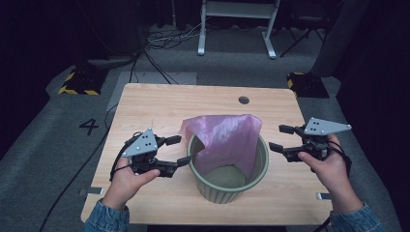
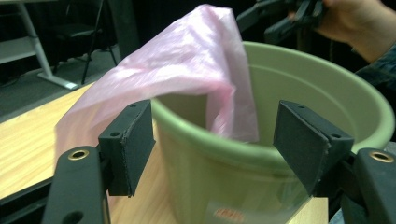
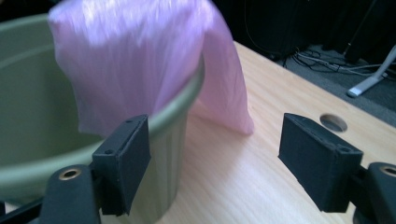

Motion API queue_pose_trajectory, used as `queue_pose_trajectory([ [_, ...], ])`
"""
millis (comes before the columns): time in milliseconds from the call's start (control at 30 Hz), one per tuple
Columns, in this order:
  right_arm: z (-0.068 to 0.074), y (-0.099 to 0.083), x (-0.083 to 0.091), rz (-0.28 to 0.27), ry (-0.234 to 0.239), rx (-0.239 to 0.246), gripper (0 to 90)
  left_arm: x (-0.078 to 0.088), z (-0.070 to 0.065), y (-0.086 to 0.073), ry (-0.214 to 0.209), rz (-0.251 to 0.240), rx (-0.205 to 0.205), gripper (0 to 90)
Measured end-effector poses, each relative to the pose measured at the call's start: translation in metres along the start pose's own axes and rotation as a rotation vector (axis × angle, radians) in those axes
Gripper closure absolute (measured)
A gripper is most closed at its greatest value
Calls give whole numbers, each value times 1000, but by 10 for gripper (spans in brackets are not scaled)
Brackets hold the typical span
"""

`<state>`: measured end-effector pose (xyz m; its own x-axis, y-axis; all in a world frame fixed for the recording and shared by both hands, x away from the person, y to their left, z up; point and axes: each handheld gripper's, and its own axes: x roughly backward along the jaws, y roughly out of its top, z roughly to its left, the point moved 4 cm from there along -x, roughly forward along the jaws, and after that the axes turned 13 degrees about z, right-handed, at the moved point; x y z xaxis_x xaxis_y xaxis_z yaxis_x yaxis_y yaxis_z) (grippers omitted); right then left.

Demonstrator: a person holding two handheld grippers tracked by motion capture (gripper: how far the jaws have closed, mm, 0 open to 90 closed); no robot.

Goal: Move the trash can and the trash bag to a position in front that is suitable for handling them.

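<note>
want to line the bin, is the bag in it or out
Partly in: the pink bag drapes over the bin's far rim, one end inside, the rest outside.

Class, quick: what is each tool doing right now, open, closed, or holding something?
Left tool: open, holding nothing, beside the green bin.
Right tool: open, holding nothing, apart from the pink bag.

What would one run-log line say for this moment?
left tool: open, beside bin | right tool: open, empty | pink bag: draped over far rim | green bin: upright on table
</note>
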<state>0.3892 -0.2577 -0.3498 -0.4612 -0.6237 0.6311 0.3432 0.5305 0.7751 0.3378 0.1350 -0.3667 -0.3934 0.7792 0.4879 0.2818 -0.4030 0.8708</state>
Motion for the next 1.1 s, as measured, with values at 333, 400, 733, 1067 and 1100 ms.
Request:
queue_pose_trajectory([
  [333, 3, 37, -11, -15, 15, 25, 255, 2, 9, -6, -33, -58, 51, 285],
  [400, 4, 43, -14, -17, 26, 34, 261, 2, 8, 0, -27, -63, 41, 285],
  [733, 0, 63, -42, 12, 62, 34, 251, -22, 8, 26, -12, -21, 3, 281],
  [1067, 11, 67, -52, 36, 129, 102, 689, -35, 6, 30, -38, 1, -28, 581],
  [1100, 14, 67, -50, 37, 139, 113, 725, -35, 2, 31, -67, 3, -44, 655],
])
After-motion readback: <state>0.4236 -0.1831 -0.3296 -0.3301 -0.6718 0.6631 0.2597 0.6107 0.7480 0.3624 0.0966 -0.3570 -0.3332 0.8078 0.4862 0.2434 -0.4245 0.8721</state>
